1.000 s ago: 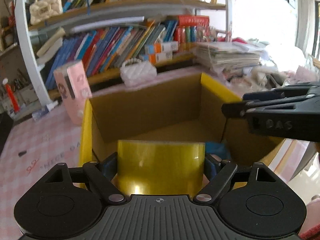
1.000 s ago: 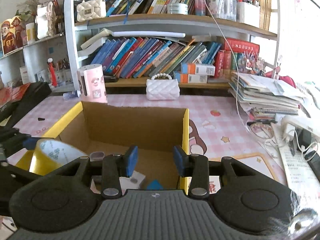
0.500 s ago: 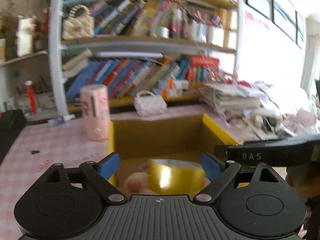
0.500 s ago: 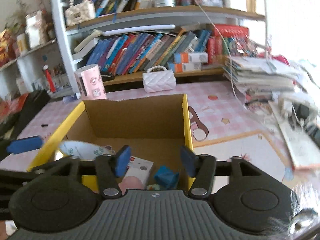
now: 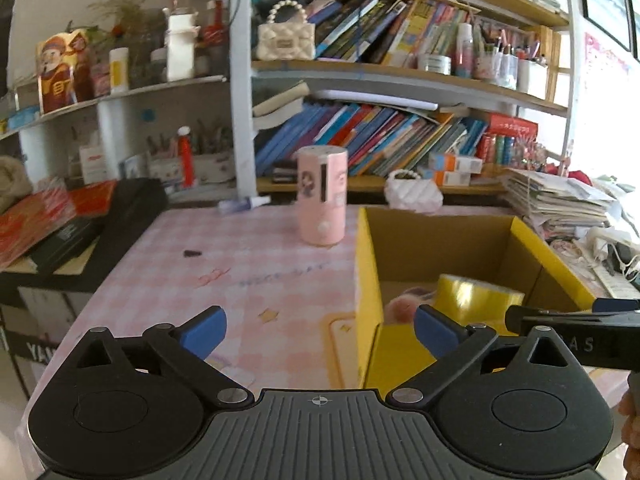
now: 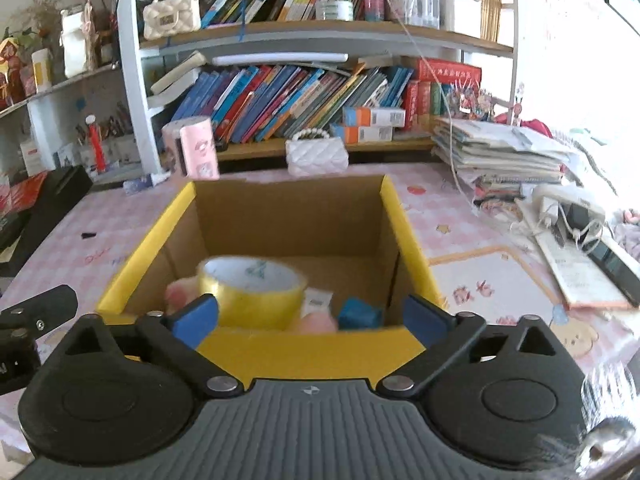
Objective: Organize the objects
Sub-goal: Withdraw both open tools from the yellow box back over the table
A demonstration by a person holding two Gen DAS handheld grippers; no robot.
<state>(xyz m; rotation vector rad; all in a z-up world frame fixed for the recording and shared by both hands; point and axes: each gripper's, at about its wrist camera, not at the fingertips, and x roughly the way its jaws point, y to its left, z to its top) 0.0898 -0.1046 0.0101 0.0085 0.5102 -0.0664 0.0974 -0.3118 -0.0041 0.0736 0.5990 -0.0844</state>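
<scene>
Yellow tape roll (image 6: 252,294) lies inside the yellow-edged cardboard box (image 6: 288,350), resting among a pink soft object (image 6: 180,294), a small white packet (image 6: 318,302) and a blue block (image 6: 359,314); its outline is blurred in the right wrist view. Left gripper (image 5: 318,326): jaws spread wide, having just been opening, with nothing between the blue pads (image 5: 202,328); it is off to the left of the box, over the pink checked tablecloth (image 5: 240,272), and the roll (image 5: 476,300) shows inside the box (image 5: 366,280) to its right. Right gripper (image 6: 310,314): jaws likewise spread wide, having just been opening, the pads (image 6: 196,316) flanking the near wall of the box and pressing on nothing. Neither claw holds or touches the roll. Beyond the box stand a pink cylindrical container (image 5: 322,196) and a white quilted purse (image 6: 317,156) on the table in front of a bookshelf (image 6: 304,36).
</scene>
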